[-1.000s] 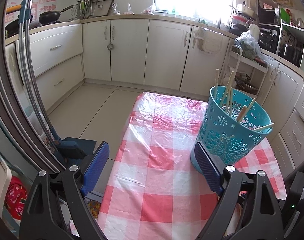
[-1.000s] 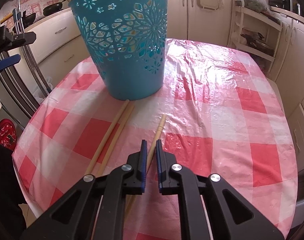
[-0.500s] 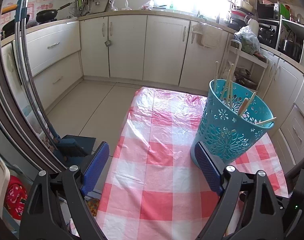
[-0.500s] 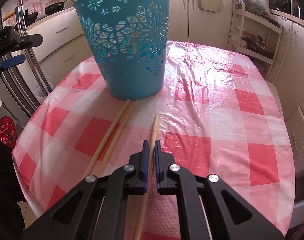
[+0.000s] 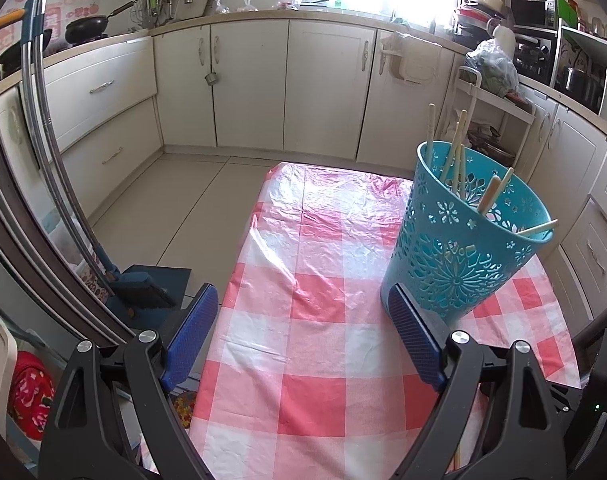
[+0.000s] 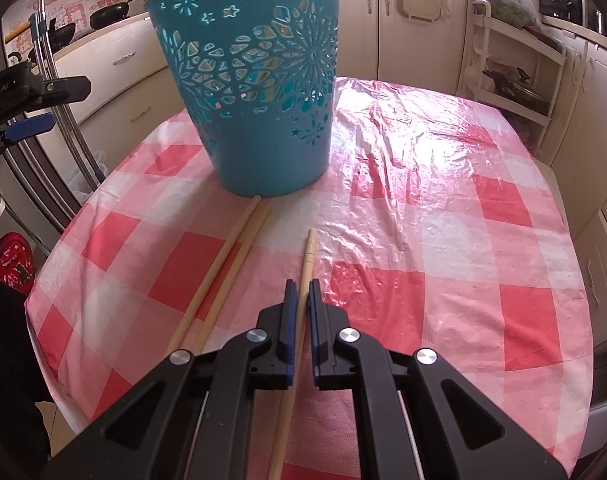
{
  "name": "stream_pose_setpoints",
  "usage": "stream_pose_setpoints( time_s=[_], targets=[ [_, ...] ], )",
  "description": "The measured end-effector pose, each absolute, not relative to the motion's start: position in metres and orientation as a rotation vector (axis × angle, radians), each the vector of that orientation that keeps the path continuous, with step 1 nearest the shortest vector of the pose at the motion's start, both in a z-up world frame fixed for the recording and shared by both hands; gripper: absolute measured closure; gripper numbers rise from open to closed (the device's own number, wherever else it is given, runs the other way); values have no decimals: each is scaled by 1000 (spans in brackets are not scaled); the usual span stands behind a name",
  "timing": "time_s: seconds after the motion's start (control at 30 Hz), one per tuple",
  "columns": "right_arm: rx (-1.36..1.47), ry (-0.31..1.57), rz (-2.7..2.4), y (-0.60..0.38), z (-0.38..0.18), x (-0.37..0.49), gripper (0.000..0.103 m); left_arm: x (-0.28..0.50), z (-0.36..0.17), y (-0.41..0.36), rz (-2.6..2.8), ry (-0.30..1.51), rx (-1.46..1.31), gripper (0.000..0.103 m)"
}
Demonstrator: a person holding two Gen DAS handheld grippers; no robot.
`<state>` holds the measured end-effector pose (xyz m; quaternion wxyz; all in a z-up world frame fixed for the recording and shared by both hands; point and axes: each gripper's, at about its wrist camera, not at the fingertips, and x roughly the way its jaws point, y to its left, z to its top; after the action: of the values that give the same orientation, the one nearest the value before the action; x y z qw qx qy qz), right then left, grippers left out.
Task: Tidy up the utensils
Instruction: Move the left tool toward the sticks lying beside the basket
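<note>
A teal cut-out basket [image 6: 259, 92] stands on the red-and-white checked tablecloth [image 6: 443, 240]. In the left wrist view the basket [image 5: 463, 248] holds several wooden chopsticks [image 5: 455, 152]. My right gripper [image 6: 301, 286] is shut on one wooden chopstick [image 6: 308, 252] that points toward the basket and sits just above the cloth. Two more chopsticks [image 6: 223, 264] lie side by side on the cloth to its left, their tips at the basket's base. My left gripper [image 5: 303, 316] is open and empty, held above the table's left part, its right finger near the basket's base.
Cream kitchen cabinets [image 5: 287, 80] ring the room. A white shelf rack [image 6: 515, 64] stands behind the table. A broom and dustpan [image 5: 143, 292] and steel poles [image 5: 51, 140] are at the table's left. The table edge [image 6: 63, 360] falls off close on the left.
My right gripper has closed on the single chopstick and raised its tip slightly, lining it up toward the basket. The left gripper has drifted back a little, still open.
</note>
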<state>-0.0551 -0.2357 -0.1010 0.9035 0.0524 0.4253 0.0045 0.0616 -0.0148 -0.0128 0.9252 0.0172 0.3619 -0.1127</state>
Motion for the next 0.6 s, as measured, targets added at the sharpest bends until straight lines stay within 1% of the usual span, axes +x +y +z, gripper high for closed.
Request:
stream_pose_setpoints(
  time_s=[0.6],
  targets=[
    [102,867,15,-236,-101,-58,96,65,-34,-32,-274,839,111,20]
  ],
)
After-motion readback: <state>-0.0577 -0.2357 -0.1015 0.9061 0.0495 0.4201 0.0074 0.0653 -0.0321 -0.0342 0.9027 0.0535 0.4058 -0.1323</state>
